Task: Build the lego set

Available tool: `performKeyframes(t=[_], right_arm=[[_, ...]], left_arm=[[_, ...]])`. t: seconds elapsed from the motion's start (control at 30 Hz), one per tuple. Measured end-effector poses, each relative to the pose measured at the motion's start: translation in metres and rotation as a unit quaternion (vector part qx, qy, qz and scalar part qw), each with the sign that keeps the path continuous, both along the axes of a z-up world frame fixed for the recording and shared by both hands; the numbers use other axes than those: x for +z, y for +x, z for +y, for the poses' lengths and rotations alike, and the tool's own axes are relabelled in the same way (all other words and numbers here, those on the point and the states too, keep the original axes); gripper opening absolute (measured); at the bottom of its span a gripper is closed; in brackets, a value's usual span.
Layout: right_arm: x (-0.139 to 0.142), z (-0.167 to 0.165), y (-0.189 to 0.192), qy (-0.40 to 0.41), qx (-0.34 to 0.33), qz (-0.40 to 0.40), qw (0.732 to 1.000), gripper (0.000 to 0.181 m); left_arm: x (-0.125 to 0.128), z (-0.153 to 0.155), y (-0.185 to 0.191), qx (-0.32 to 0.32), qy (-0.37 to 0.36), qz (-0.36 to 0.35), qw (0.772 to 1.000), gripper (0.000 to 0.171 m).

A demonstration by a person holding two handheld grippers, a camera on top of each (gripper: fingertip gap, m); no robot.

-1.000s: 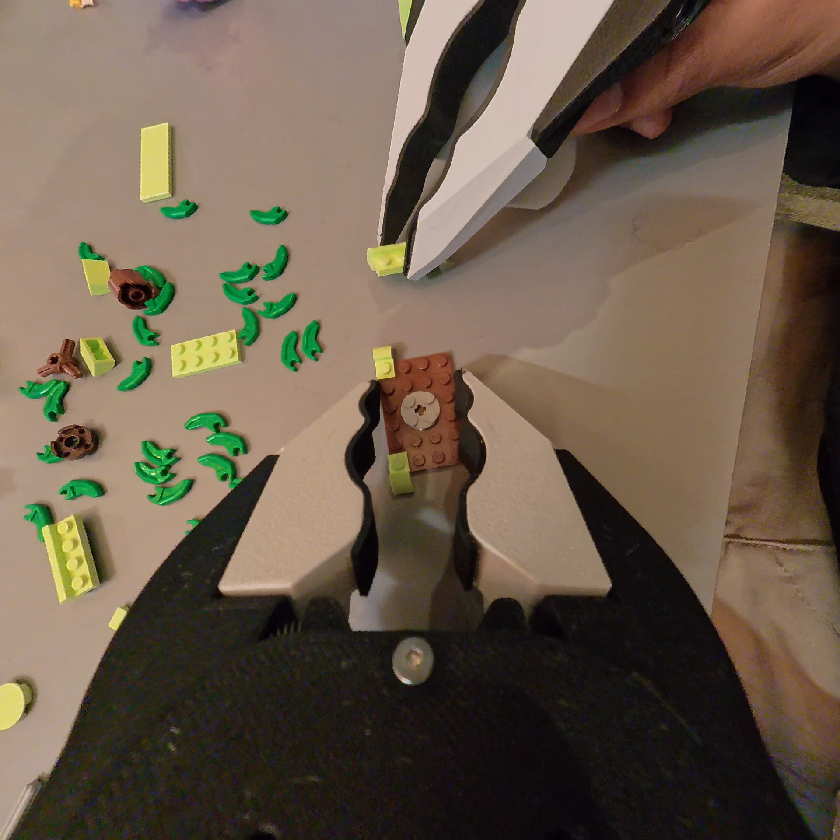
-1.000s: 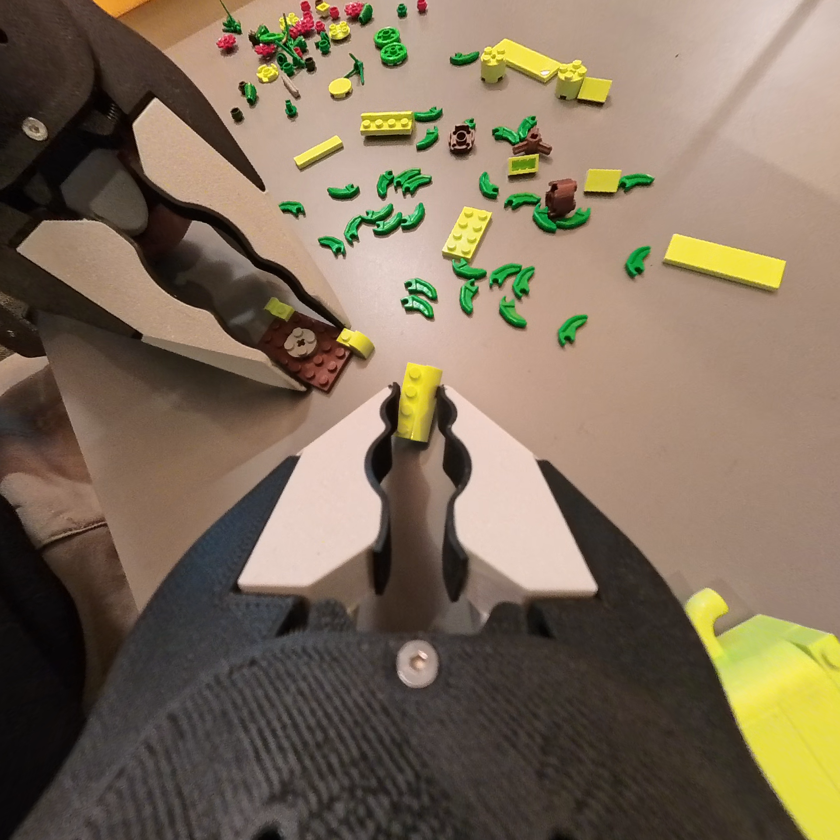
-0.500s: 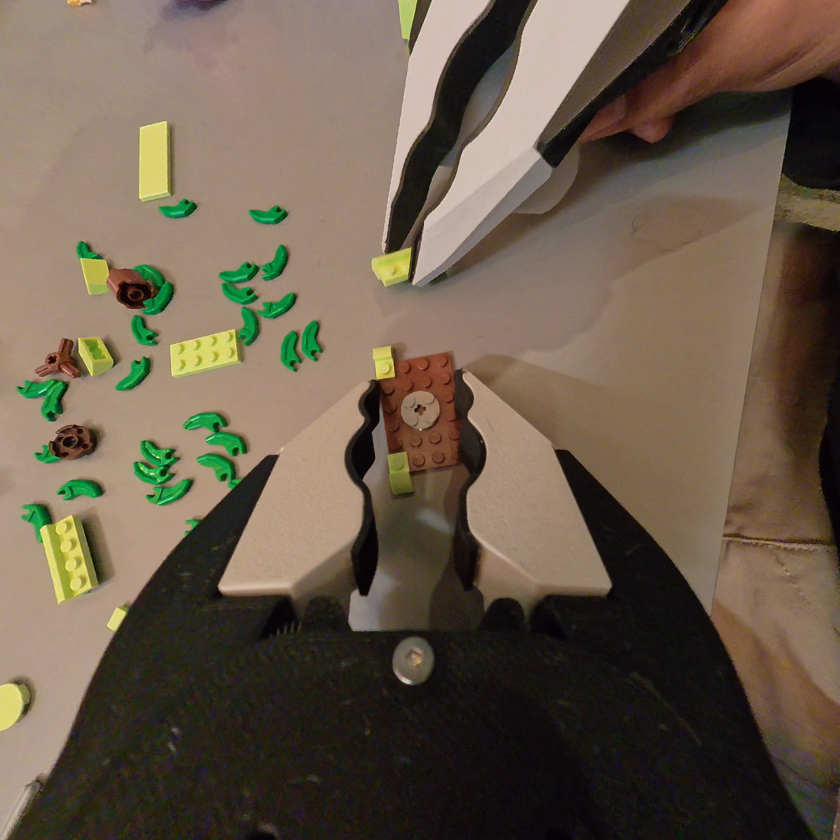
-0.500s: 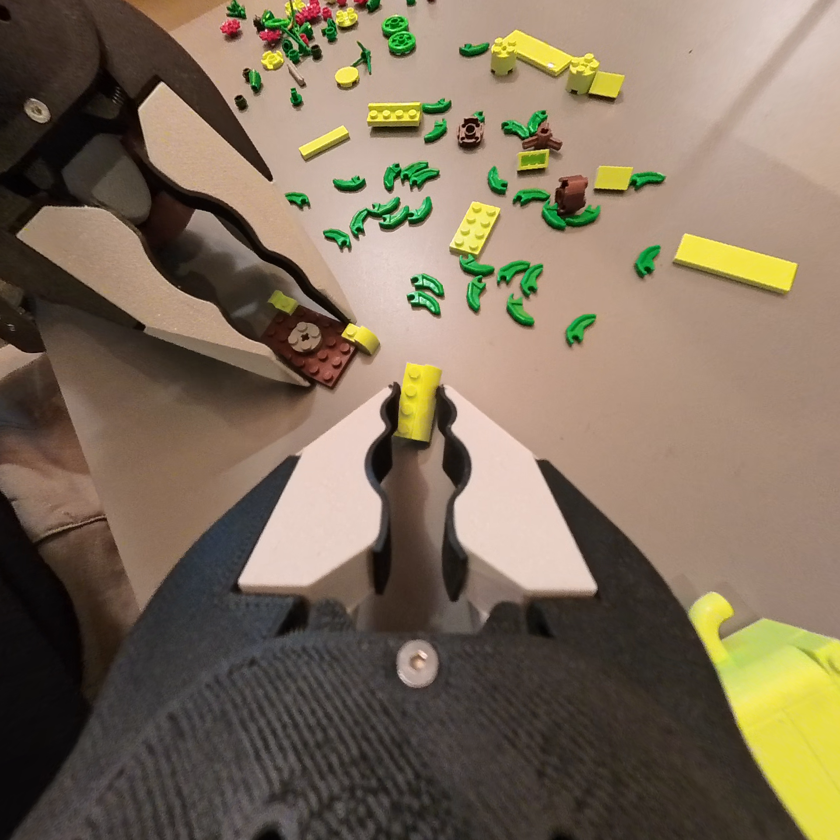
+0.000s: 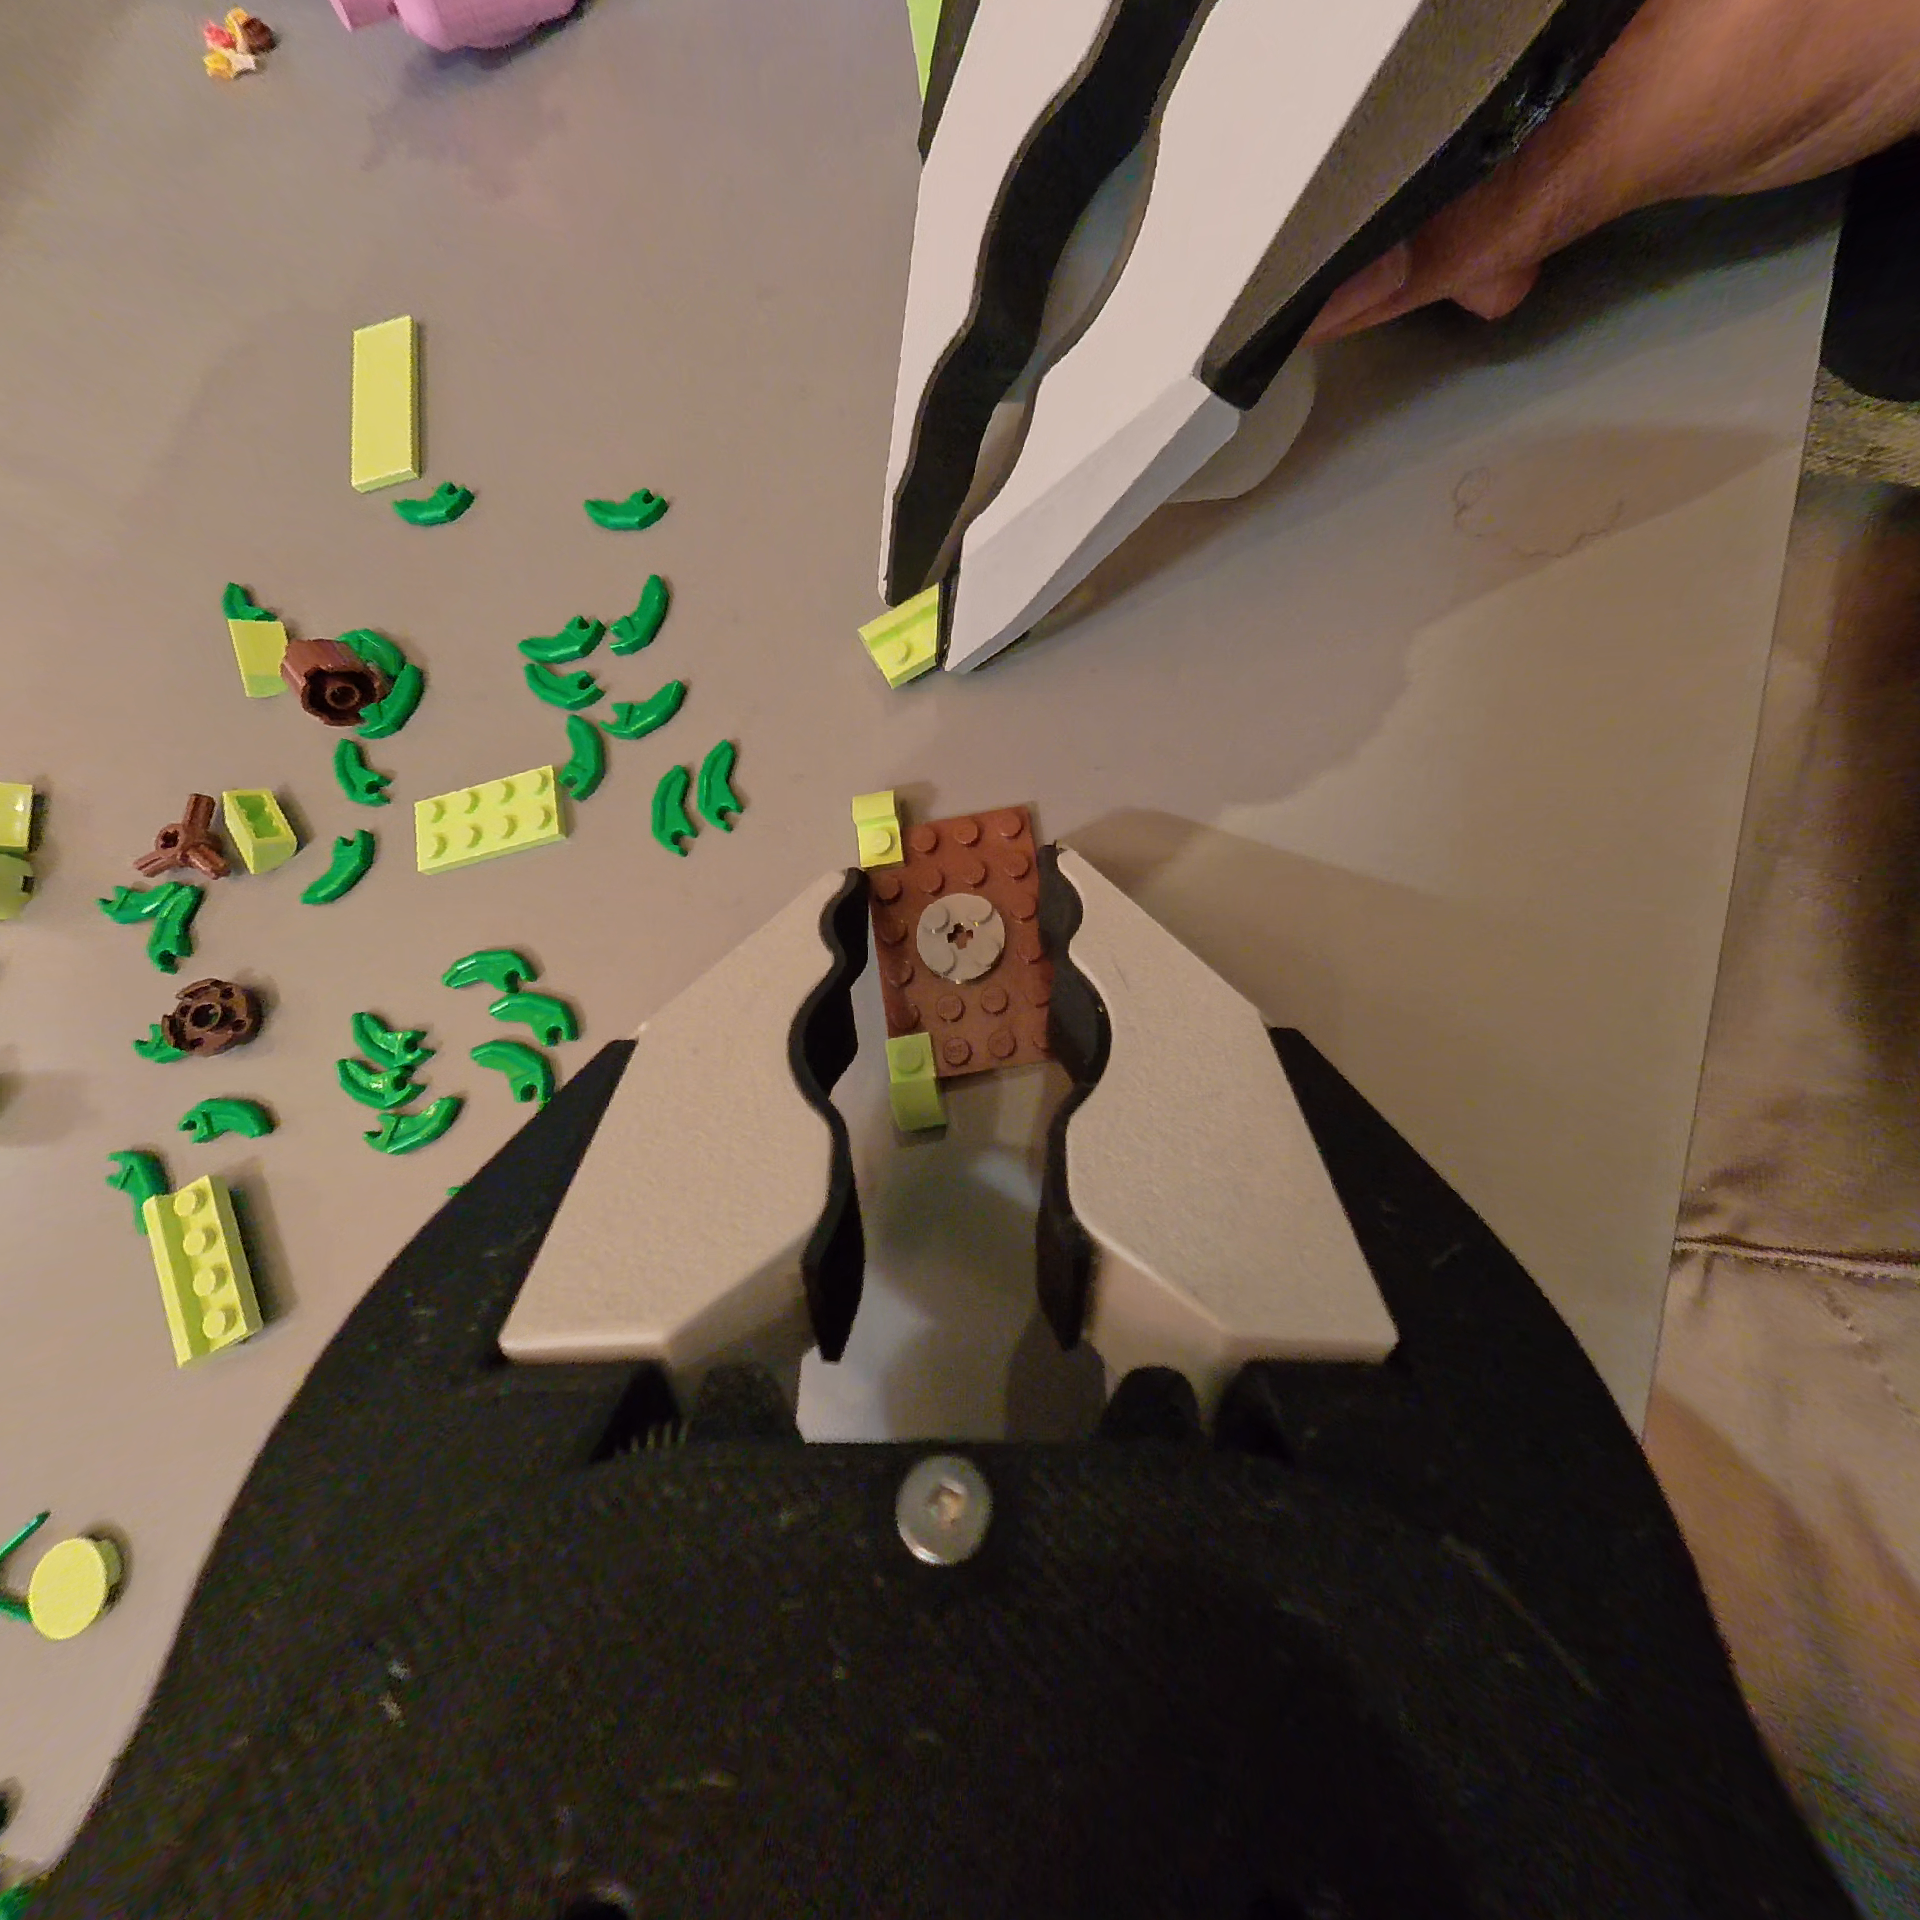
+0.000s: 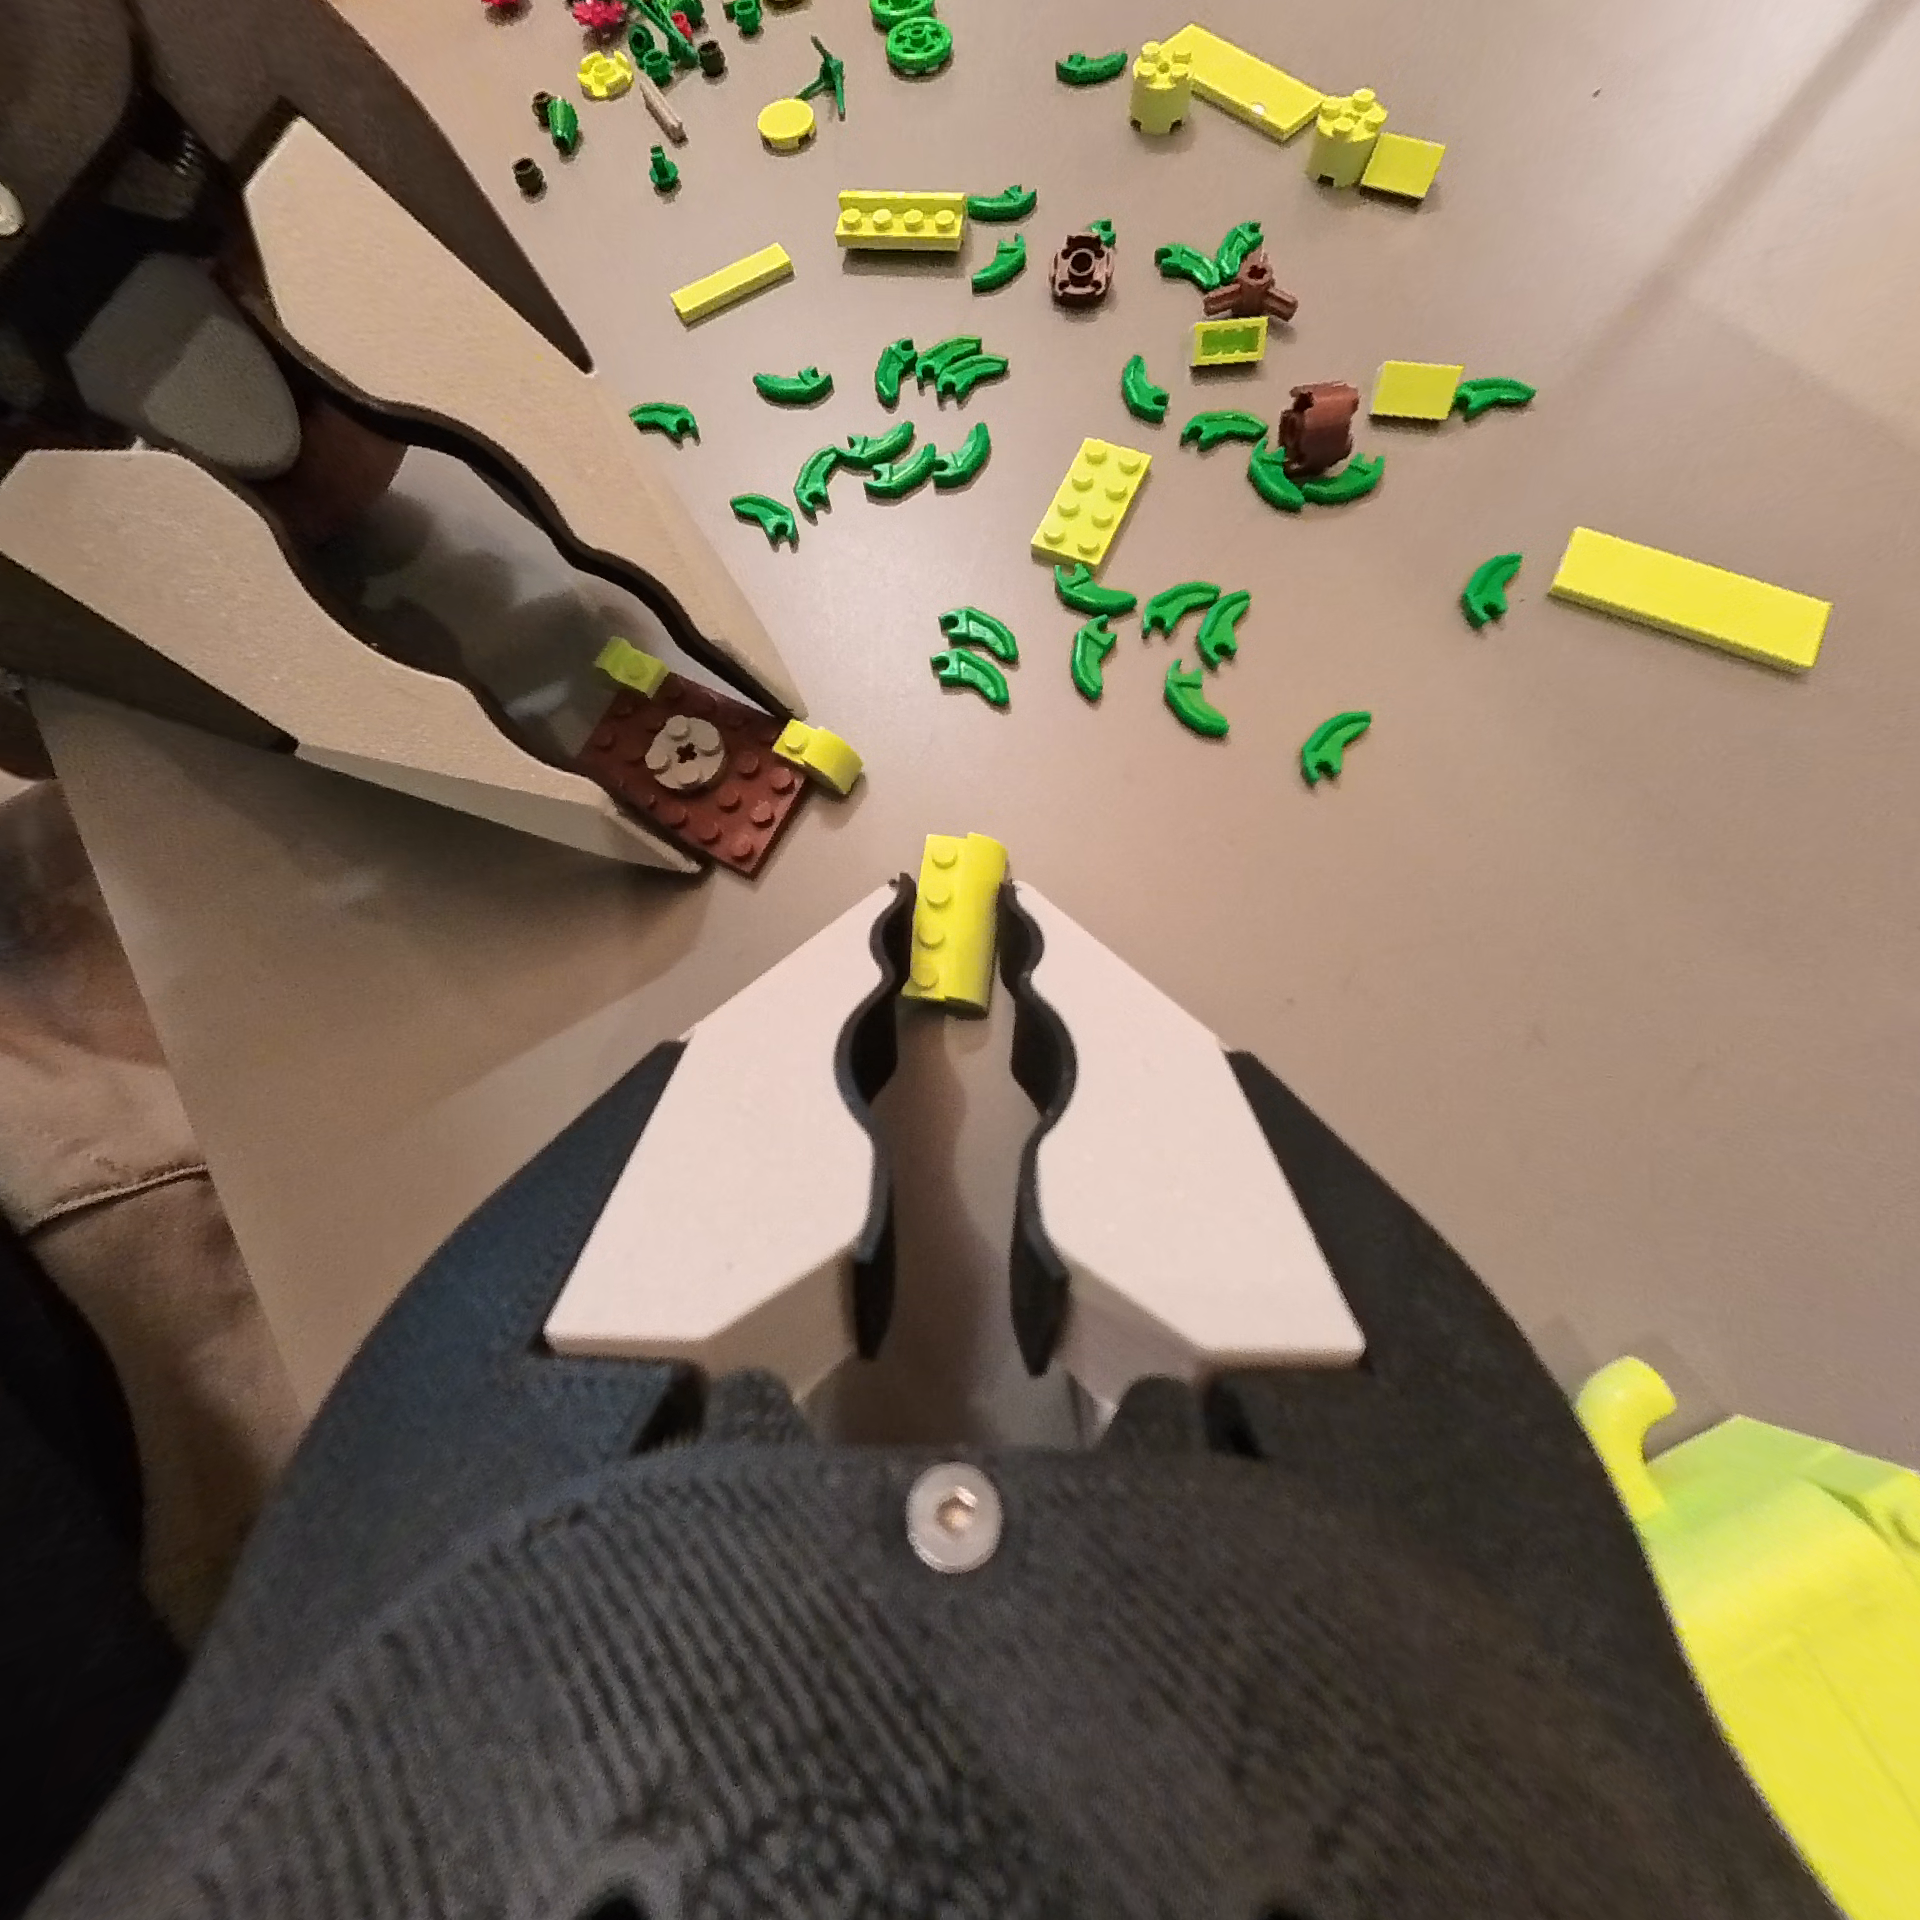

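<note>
Left tool (image 5: 961,883) clamped on a flat brown studded plastic plate (image 5: 966,935) near the grey bench (image 5: 1455,831) edge, right tool (image 6: 951,894) gripped a lime curved plastic brick (image 6: 951,930) just beside it.

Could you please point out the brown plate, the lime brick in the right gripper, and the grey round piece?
brown plate (image 5: 1003,1023): left wrist view, studded top.
lime brick (image 6: 951,930): right wrist view, its side.
grey round piece (image 5: 961,938): left wrist view, centre.

I can't tell the sort of room: only a plain grey tabletop (image 6: 1558,935) strewn with toy bricks (image 6: 1091,501).
</note>
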State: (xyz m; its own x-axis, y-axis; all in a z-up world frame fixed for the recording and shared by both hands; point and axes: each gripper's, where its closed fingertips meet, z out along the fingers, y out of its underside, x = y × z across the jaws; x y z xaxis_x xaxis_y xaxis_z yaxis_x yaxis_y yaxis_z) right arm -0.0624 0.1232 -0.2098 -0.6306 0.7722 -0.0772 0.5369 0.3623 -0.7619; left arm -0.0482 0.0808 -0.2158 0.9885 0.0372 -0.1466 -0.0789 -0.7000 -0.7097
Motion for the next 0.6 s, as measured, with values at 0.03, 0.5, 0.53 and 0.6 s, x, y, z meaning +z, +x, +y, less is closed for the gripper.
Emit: performKeyframes(t=[0.03, 0.5, 0.53, 0.6], right_arm=[[0.0001, -0.0002, 0.0, 0.0, 0.0, 0.0, 1.0, 0.015], [0.0071, -0.0045, 0.0029, -0.037, 0.007, -0.002, 0.999, 0.014], [0.0083, -0.0041, 0.0028, -0.043, 0.006, -0.002, 0.999, 0.014], [0.0096, -0.0038, 0.0027, -0.049, 0.005, -0.002, 0.999, 0.014]], left_arm=[[-0.0001, 0.0, 0.0, 0.0, 0.0, -0.001, 1.0, 0.033], [0.0003, 0.0, -0.0003, 0.001, 0.001, 0.009, 1.0, 0.034], [0.0002, 0.0001, -0.0009, 0.003, 0.0, 0.01, 1.0, 0.034], [-0.0001, 0.0, -0.0049, 0.016, 0.0, 0.008, 1.0, 0.034]])
